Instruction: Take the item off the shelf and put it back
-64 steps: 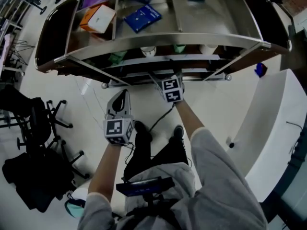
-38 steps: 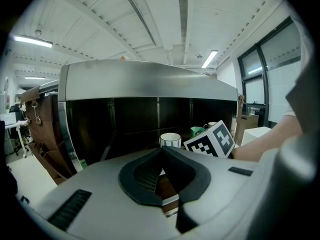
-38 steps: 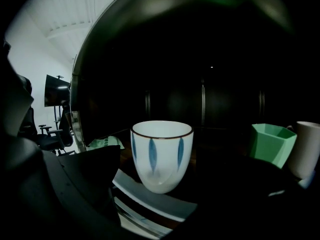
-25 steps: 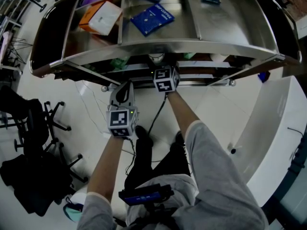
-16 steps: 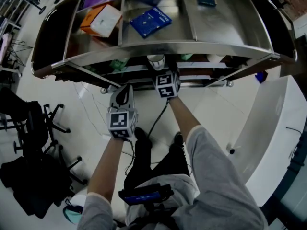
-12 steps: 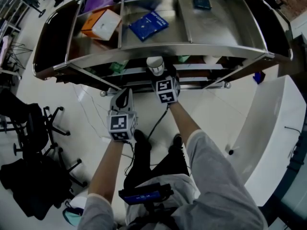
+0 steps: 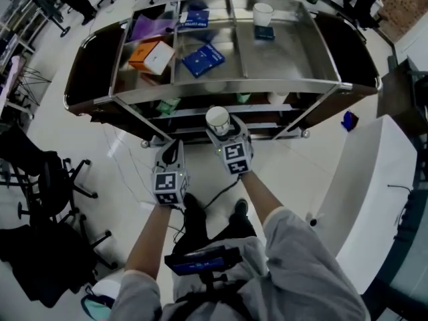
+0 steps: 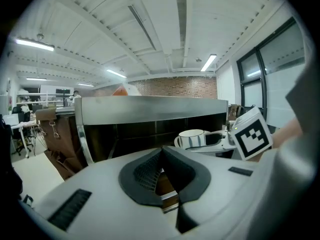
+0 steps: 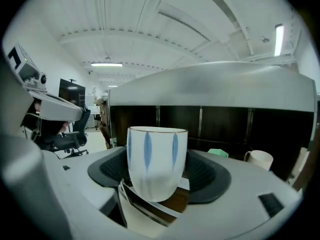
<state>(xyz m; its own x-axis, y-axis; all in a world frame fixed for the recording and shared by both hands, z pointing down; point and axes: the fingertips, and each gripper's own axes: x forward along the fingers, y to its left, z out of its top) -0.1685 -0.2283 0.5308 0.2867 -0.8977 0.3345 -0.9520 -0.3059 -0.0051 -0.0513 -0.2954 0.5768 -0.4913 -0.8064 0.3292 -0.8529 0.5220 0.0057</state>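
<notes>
Right gripper [image 7: 226,136] with its fingers clamped on the cup [image 9: 157,156], which I hold upright just in front of the shelf [image 7: 234,85], clear of its front rail and level with the dark lower tier. The pads bear on opposite sides of the cup's lower wall; its rim stands above them. Left gripper [image 8: 161,176] hangs beside it, farther out from the shelf, fingers together and nothing between them. The cup is handleless, white with blue leaf-shaped strokes, and looks like glazed ceramic. I judge it stiff, fairly light, slippery on the pads and liable to chip against the steel rail. Its wall narrows toward the foot, so a hold low down could squeeze it upward and out; the wider middle band is the safer place to grip. On the lower tier behind it, a white mug [image 9: 260,159] and a green item [image 9: 218,153] stand toward the shelf's right end.
</notes>
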